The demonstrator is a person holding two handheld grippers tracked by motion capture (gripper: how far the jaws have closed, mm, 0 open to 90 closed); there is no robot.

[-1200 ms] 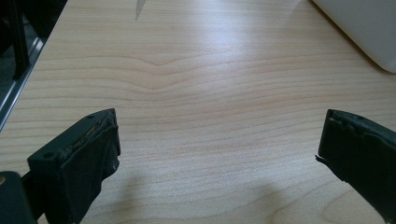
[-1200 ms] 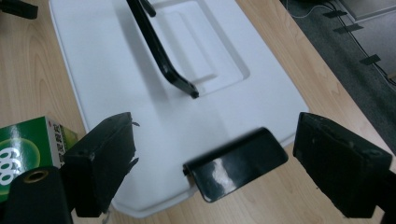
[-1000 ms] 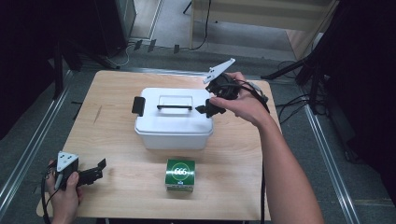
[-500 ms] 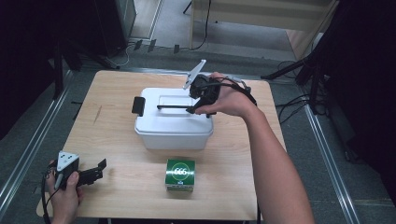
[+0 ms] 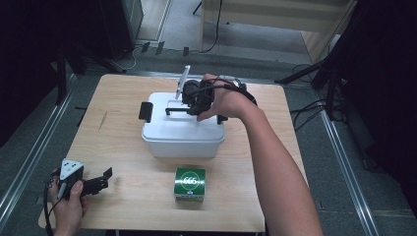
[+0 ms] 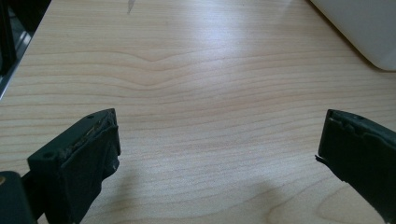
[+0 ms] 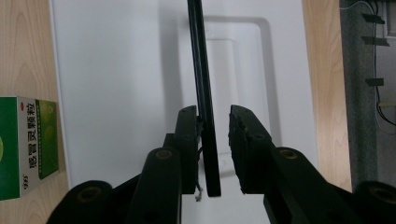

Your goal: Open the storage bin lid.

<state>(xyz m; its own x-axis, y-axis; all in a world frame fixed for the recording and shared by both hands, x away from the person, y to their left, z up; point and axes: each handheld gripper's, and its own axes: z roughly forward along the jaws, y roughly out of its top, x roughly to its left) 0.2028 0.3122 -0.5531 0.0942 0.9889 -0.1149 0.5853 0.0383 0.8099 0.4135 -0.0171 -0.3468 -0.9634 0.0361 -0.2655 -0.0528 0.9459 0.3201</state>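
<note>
1. High view. White plastic box sits mid-table on the wooden table, lid on, with a black handle across the top and a black latch at its left end. Right gripper hovers over the handle, held in the person's right hand. Green carton stands just in front of the box, apart from it. Left gripper rests near the table's front-left corner, well away from both.

2. Left gripper view. Jaws spread wide over bare wood, holding nothing; a corner of the box shows at upper right.

3. Right gripper view. Jaws stand narrow with the thin black handle bar between them: the left jaw is on or just beside it, a gap remains on the right. Not closed yet. Carton is at the left edge.

4. Handling, my judgement. Box looks rigid and smooth-walled, likely light if empty; contents unknown. Walls are too wide and slick for these jaws, so the handle's middle is the sensible hold. Bar is slim and hard and could twist or slip, so pinch squarely and lift level.
</note>
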